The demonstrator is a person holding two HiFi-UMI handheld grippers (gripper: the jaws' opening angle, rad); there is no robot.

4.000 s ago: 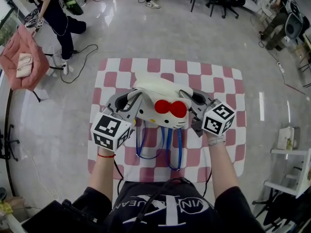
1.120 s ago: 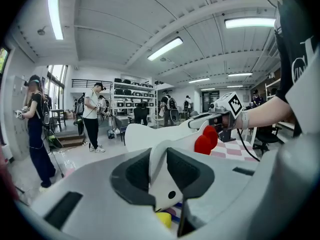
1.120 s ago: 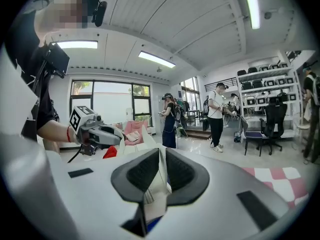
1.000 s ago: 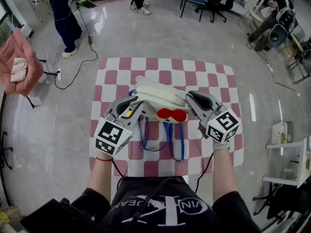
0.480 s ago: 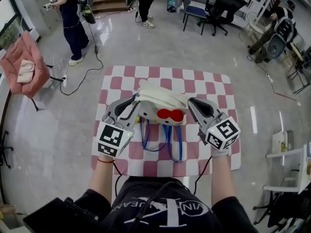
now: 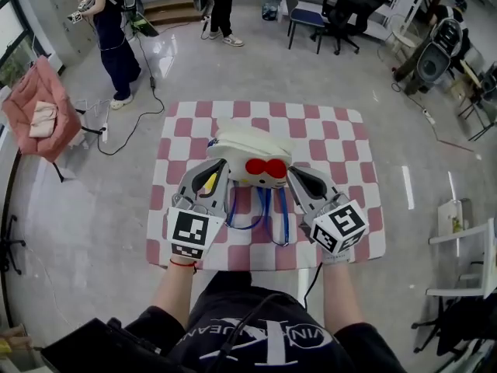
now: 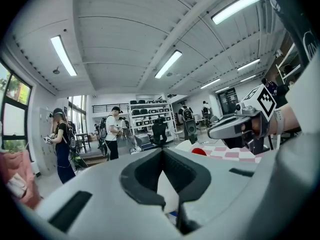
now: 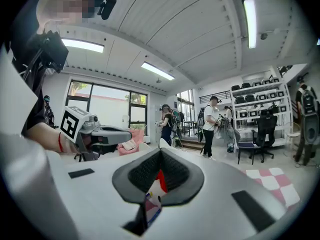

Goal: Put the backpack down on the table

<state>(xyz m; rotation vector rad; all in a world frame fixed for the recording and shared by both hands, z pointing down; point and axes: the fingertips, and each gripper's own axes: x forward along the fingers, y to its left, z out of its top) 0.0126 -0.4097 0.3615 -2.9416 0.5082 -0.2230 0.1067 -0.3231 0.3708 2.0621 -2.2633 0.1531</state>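
Note:
A white backpack (image 6: 247,148) with a red bow and blue straps (image 6: 268,216) sits low over the middle of the pink-and-white checkered table (image 6: 342,138). Whether its base touches the cloth I cannot tell. My left gripper (image 6: 217,167) is shut on its left side and my right gripper (image 6: 290,174) is shut on its right side. In the left gripper view, white fabric (image 7: 167,194) shows in the notch behind the closed jaws. A white and red piece of the bag (image 8: 159,183) is pinched in the right gripper view. The blue straps trail toward me on the cloth.
Grey polished floor surrounds the table. A pink coat on a chair (image 6: 35,103) stands at the left, with a cable (image 6: 136,107) on the floor beside it. People (image 6: 109,22) stand at the far left. Office chairs (image 6: 326,6) are at the back, a white shelf (image 6: 466,239) at the right.
Since four seconds ago the backpack has come down toward the cloth with both grippers still on it. In the last half second the bag tipped so that its bow faces up more.

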